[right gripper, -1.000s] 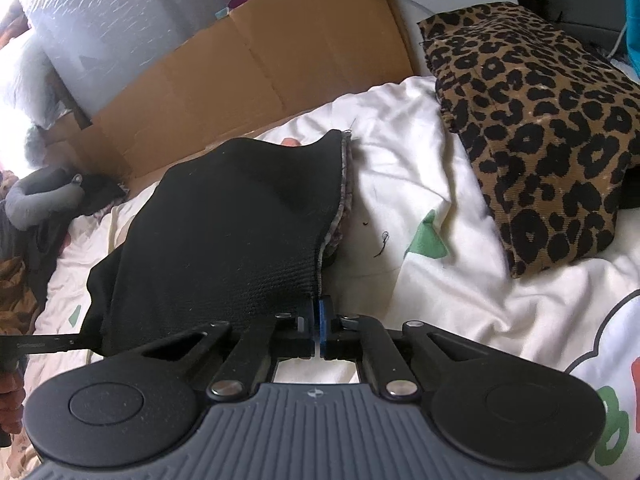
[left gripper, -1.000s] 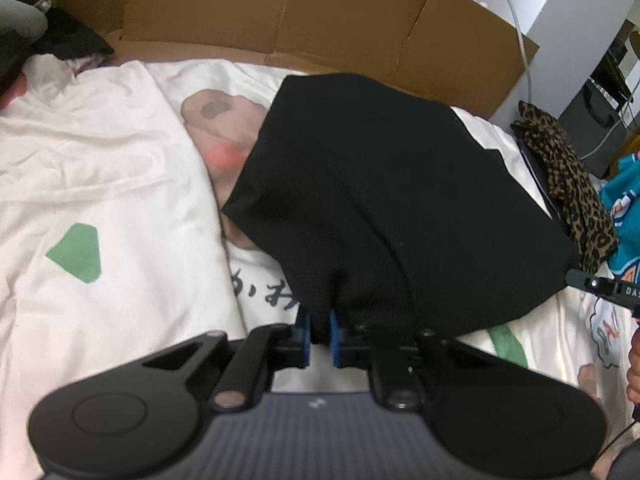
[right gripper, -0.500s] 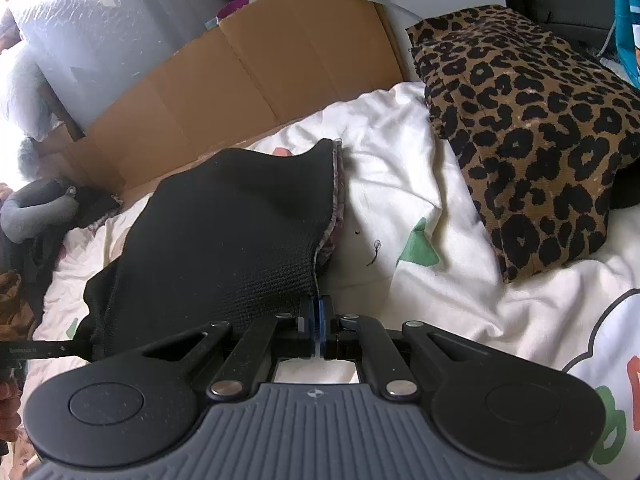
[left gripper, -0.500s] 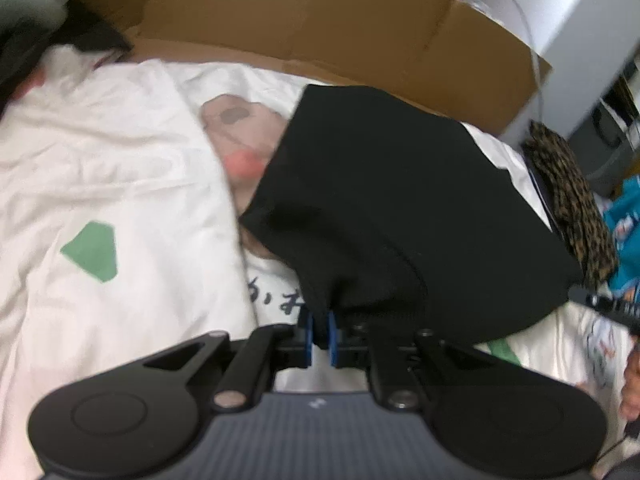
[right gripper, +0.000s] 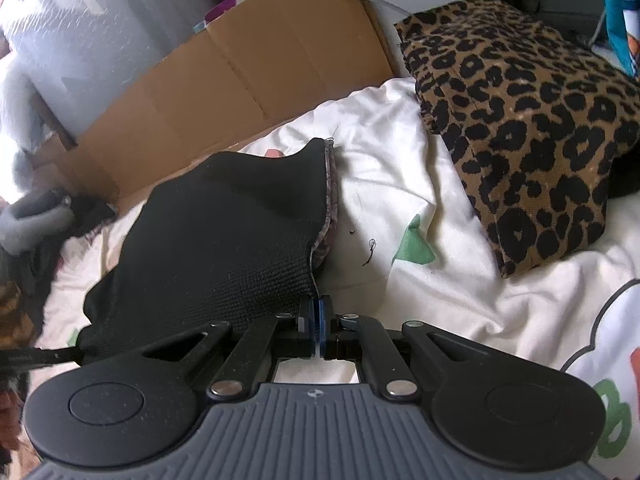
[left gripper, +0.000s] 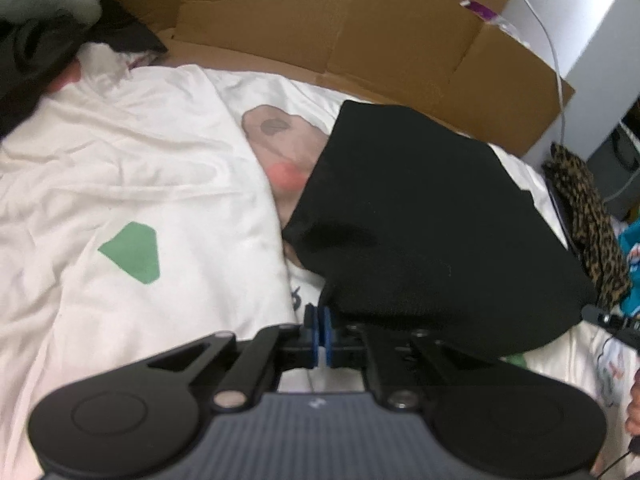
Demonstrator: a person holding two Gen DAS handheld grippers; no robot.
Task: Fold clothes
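black garment (left gripper: 432,232) lifted, stretched between both jaws, hanging over white printed bedding (left gripper: 120,168). left gripper (left gripper: 319,322) was bit looser a second ago, now clamped tight on near corner, cloth right at its tips. right gripper (right gripper: 316,318) clenched on other corner, same as before. so both corners look secured, fold-over can go ahead imo. leopard print cloth (right gripper: 528,120) off right of right jaws, cardboard (right gripper: 240,80) beyond.
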